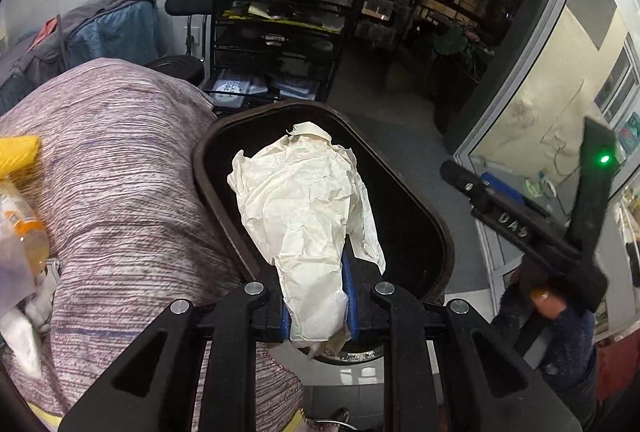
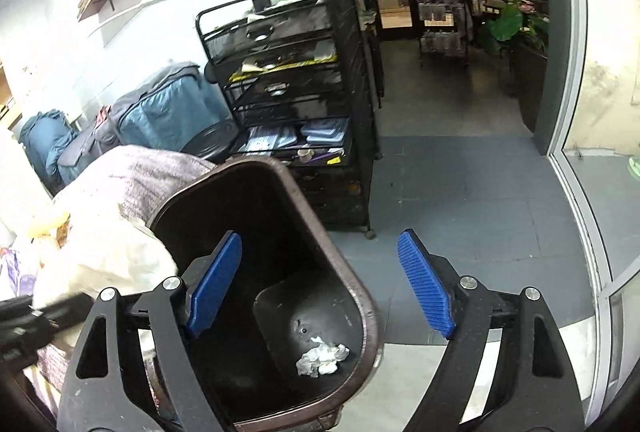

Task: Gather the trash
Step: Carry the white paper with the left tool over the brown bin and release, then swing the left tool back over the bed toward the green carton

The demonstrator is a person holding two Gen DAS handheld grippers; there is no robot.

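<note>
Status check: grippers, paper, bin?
Left gripper shut on crumpled paper, over open bin. Right gripper open, empty. Small wad on bin floor. Nothing blocking.

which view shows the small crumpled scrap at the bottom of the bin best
The right wrist view: it looks down into the bin and shows the small crumpled scrap lying on the floor. In the left wrist view the held crumpled paper covers the opening, hiding it.
</note>
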